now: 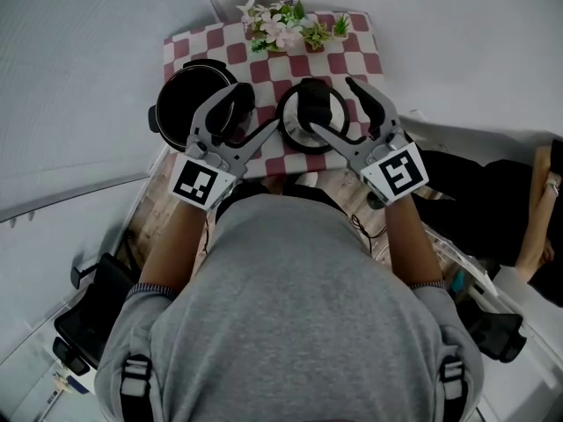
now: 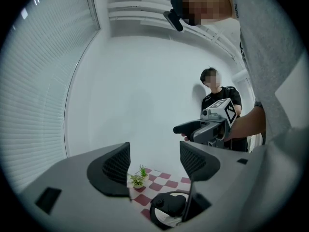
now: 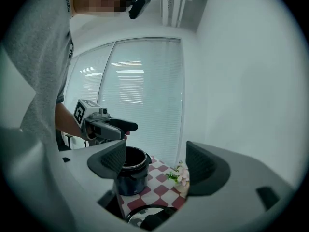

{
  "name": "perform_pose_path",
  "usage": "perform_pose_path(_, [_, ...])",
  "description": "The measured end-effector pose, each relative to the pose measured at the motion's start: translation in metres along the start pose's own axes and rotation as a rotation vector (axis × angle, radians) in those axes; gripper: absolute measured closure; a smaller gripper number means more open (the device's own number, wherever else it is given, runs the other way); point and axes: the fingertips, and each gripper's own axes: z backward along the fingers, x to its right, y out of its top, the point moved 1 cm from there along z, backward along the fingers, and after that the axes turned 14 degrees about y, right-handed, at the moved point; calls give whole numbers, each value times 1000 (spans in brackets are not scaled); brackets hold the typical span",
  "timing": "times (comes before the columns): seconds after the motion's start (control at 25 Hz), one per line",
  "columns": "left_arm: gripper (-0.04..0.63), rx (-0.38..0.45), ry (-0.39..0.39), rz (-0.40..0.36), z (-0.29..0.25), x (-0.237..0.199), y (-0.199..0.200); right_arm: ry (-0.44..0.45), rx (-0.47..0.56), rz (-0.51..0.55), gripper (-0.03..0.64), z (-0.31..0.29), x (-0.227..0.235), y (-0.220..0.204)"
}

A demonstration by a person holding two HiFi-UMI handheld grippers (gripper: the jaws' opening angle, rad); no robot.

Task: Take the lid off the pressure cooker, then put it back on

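Both my grippers gape wide, empty: left gripper (image 1: pixel 252 117), right gripper (image 1: pixel 337 108). Lid (image 1: pixel 308 120) flat on checkered cloth (image 1: pixel 365 55), below and between them, nearer right. Open cooker pot (image 1: pixel 189 104) sits left of lid, so I reckon carry goes leftward.

L gripper (image 1: pixel 239 117), R gripper (image 1: pixel 352 114): jaws apart, held side by side, prob. level.

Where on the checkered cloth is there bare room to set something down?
Bare cloth lies right of the lid, up to the right edge, and in the far left corner between pot and flowers. The near middle is crowded: pot and lid side by side under the left gripper and right gripper.
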Motion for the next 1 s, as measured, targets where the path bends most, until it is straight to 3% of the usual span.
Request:
perform_pose_path(0.32, [261, -55, -38, -34, -17, 14, -14, 22, -44, 25, 218, 5, 7, -12])
perform_pose_path(0.76, [259, -382, -304, -218, -62, 61, -115, 123, -274, -41, 219, 11, 15, -83])
perform_pose_path(1.0, [260, -514, -395, -307, -75, 80, -162, 173, -353, -21, 225, 10, 19, -114])
